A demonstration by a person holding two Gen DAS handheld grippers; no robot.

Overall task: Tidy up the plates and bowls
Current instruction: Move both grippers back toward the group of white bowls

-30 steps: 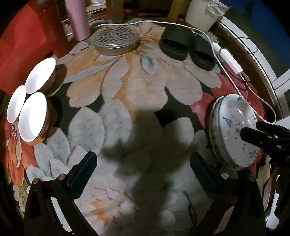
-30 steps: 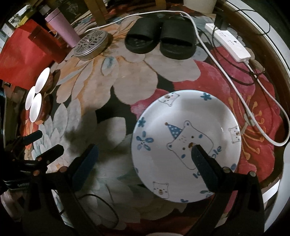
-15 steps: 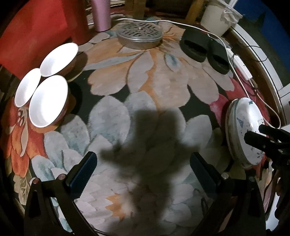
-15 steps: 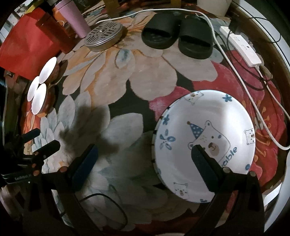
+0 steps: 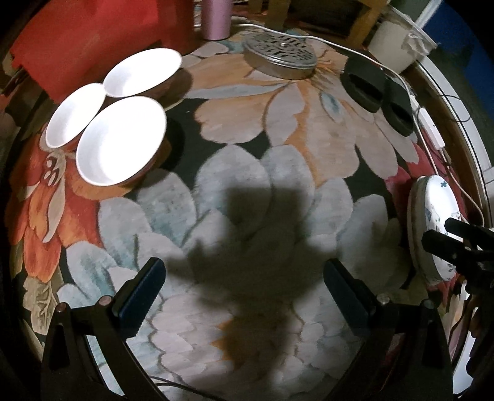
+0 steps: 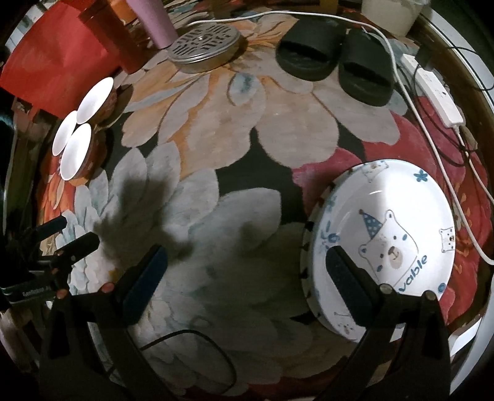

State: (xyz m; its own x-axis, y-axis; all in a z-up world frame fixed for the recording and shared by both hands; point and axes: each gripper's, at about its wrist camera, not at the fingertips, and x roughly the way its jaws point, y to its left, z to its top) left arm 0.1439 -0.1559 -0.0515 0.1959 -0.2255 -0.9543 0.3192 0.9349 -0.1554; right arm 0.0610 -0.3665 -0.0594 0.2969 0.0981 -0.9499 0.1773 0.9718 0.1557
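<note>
Three white bowls with brown outsides (image 5: 120, 138) (image 6: 75, 151) huddle together on the flowered carpet at the upper left of the left wrist view. A white plate with a blue bear print (image 6: 386, 243) (image 5: 435, 222) tops a small stack of plates at the right. My left gripper (image 5: 244, 293) hangs open over bare carpet, below and right of the bowls, nothing between its fingers. Open too, my right gripper (image 6: 247, 277) has its right finger (image 6: 349, 283) over the plate's near-left rim. Contact with the plate cannot be judged.
A perforated metal lid (image 6: 205, 46) lies at the back, with a pink tumbler (image 6: 154, 21) and red bag (image 6: 52, 58) to its left. Black slippers (image 6: 336, 68) sit at the back right. A white power strip (image 6: 435, 98) and cable (image 6: 432, 160) run past the plates.
The left gripper has swung left toward the bowls, which now look larger and nearer. The right gripper has drifted left, so the plate stack sits further right in its view.
</note>
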